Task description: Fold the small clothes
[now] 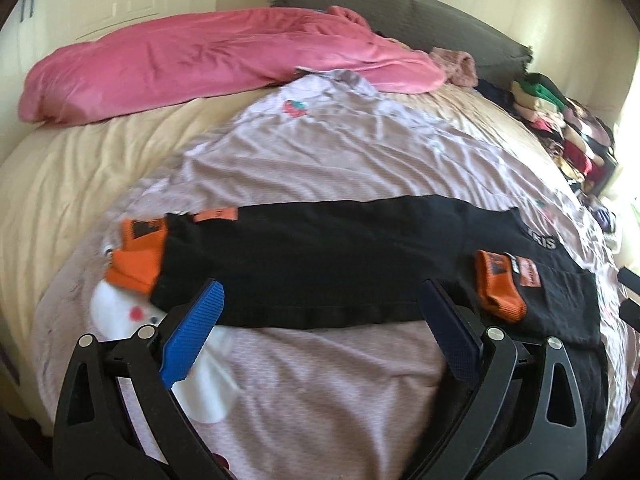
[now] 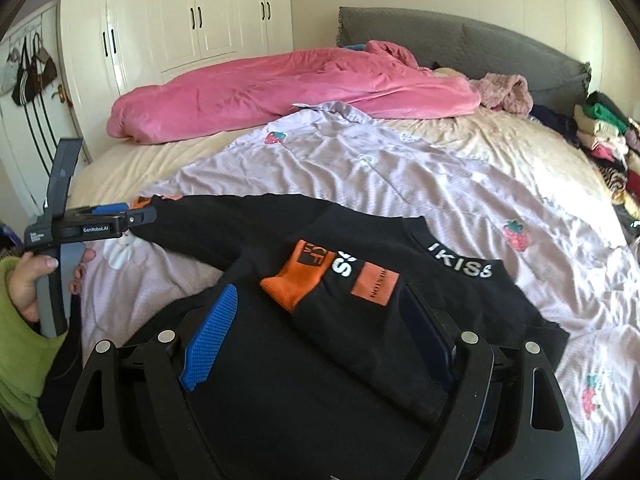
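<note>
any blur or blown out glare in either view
Left wrist view: mild motion blur over the black top, window glare bleaching the right edge. Right wrist view: sharper, the top's white lettering readable; both bend the bed fisheye-round.

One black top [image 2: 248, 240] with two orange cuffs [image 1: 138, 264] [image 1: 500, 286], one pink duvet [image 2: 280, 84], one lilac sheet [image 2: 380, 176], one bed [image 2: 132, 168], two claws [image 1: 320, 320] [image 2: 316, 328], one clothes pile [image 2: 608, 148].

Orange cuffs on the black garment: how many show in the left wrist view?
2. One orange cuff lies at the garment's left end; the other orange cuff is folded onto the black garment near its right end. More may be hidden underneath.
</note>
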`<state>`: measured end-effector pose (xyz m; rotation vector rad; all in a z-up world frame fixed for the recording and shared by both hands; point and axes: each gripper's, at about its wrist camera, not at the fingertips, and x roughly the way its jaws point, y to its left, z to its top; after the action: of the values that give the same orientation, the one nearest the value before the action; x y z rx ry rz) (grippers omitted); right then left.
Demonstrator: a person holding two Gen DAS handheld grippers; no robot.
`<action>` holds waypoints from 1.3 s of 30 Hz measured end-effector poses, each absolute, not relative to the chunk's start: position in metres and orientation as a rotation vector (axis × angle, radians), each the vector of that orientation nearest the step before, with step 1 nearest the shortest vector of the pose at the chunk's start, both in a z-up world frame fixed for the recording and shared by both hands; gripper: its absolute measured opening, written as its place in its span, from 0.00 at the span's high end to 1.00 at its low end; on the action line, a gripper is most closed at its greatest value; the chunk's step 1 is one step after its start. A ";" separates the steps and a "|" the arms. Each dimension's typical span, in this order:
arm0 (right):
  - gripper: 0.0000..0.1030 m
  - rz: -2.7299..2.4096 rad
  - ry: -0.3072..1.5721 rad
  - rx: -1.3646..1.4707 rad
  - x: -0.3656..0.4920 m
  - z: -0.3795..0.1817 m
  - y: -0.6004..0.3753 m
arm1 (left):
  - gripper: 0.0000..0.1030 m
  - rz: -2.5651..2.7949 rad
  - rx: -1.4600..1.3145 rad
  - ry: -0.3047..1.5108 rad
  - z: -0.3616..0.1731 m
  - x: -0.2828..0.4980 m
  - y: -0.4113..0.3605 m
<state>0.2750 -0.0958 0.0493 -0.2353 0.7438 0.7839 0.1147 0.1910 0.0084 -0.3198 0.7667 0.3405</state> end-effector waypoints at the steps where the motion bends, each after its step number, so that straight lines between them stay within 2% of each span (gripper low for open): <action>1: 0.20 0.789 0.752 -0.221 0.276 0.048 -0.095 | 0.11 0.353 -0.321 0.766 0.008 0.114 0.195; 14: 0.20 0.814 0.765 -0.224 0.272 0.036 -0.081 | 0.11 0.524 -0.384 0.794 -0.015 0.104 0.248; 27: 0.20 0.828 0.809 -0.221 0.270 0.014 -0.071 | 0.12 0.637 -0.572 0.807 -0.044 0.092 0.304; 29: 0.20 0.833 0.823 -0.224 0.269 0.008 -0.068 | 0.22 0.637 -0.597 0.804 -0.048 0.093 0.308; 31: 0.20 0.839 0.829 -0.235 0.266 0.003 -0.065 | 0.44 0.642 -0.606 0.804 -0.050 0.096 0.311; 32: 0.20 0.843 0.832 -0.237 0.265 0.002 -0.064 | 0.49 0.637 -0.611 0.802 -0.052 0.098 0.311; 34: 0.20 0.850 0.838 -0.245 0.263 -0.001 -0.061 | 0.71 0.625 -0.608 0.805 -0.053 0.101 0.311; 37: 0.20 0.861 0.841 -0.256 0.259 -0.005 -0.057 | 0.93 0.628 -0.590 0.785 -0.049 0.101 0.309; 39: 0.20 0.863 0.844 -0.257 0.259 -0.008 -0.056 | 0.95 0.611 -0.579 0.756 -0.042 0.100 0.306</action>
<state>0.2590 -0.0562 -0.0084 -0.2571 0.8437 0.8628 0.0997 0.3057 -0.0422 -0.5789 0.7558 0.6109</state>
